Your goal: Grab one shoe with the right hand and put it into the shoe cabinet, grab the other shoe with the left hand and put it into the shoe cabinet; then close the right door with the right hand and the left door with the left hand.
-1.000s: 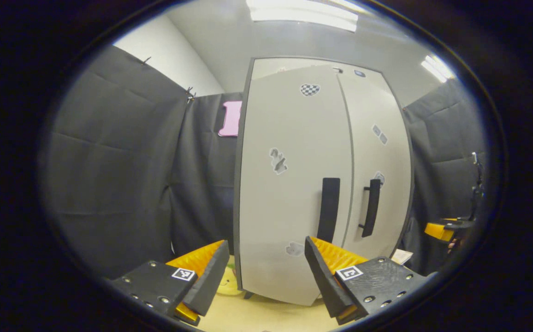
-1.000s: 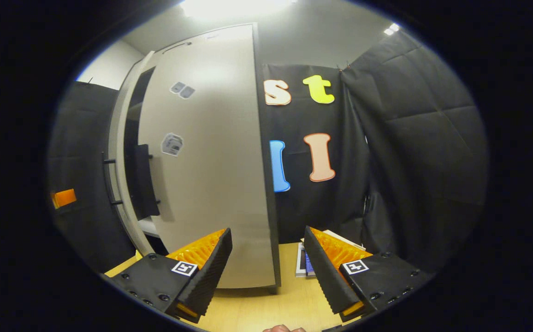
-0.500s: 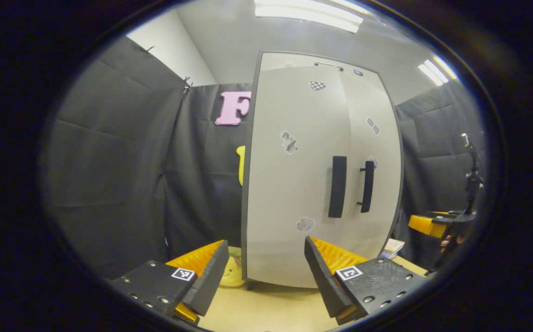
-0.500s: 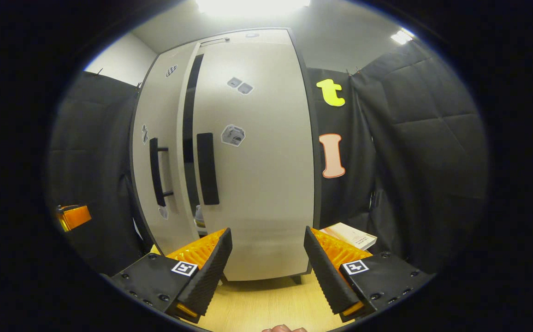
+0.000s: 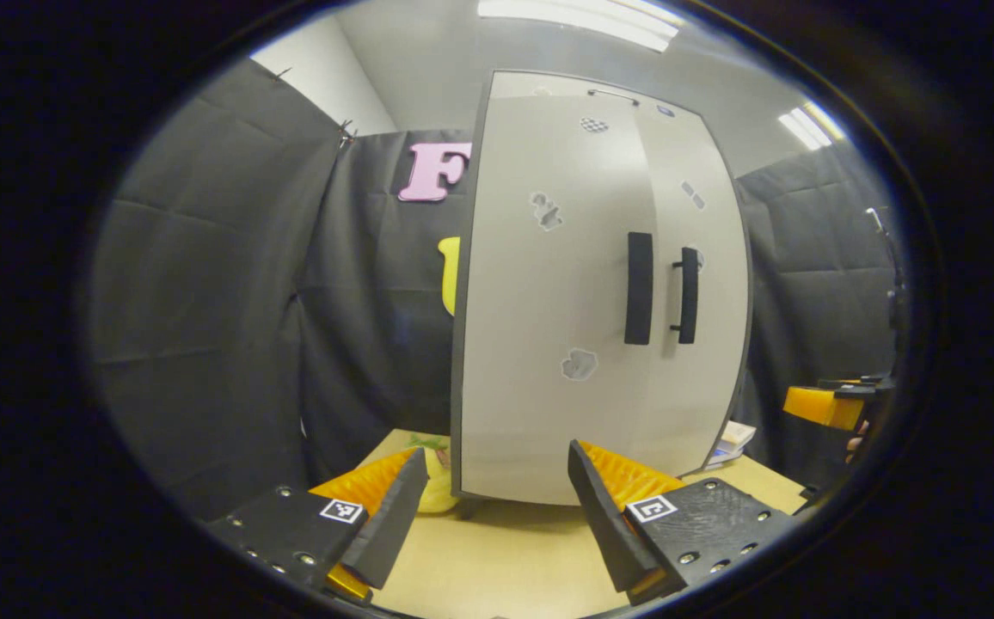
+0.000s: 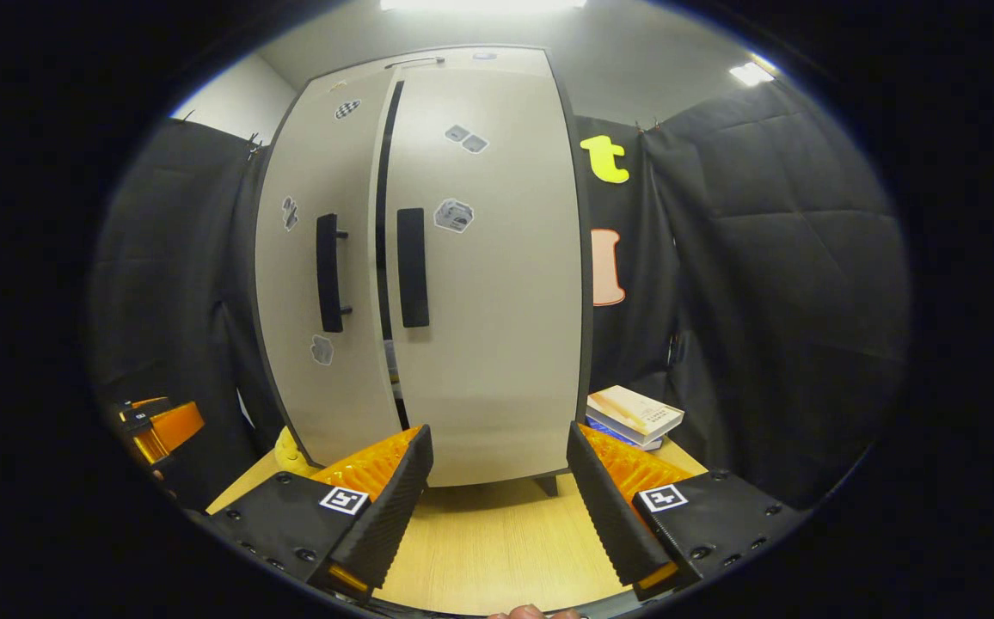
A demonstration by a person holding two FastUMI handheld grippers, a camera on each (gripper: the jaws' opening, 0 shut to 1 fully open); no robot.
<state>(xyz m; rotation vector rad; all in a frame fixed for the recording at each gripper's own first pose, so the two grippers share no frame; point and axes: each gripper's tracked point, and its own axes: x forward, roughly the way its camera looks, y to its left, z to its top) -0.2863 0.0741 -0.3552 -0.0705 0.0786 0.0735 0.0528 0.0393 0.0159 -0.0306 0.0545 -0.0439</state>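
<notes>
Black quilted cloth [image 6: 772,258] is hanging as the booth's walls on every side, with a strip of white wall [image 5: 325,69] showing above it in the left gripper view. Ceiling lights [image 5: 579,15] are glowing overhead on a grey ceiling. A pale wooden table [image 6: 497,550] is lying below, and a stack of books [image 6: 635,415] is resting on it near the cloth.

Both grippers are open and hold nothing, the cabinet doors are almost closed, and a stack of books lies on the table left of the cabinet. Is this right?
One detail is wrong: in the right gripper view the stack of books lies right of the cabinet, not left. The rest holds.
</notes>
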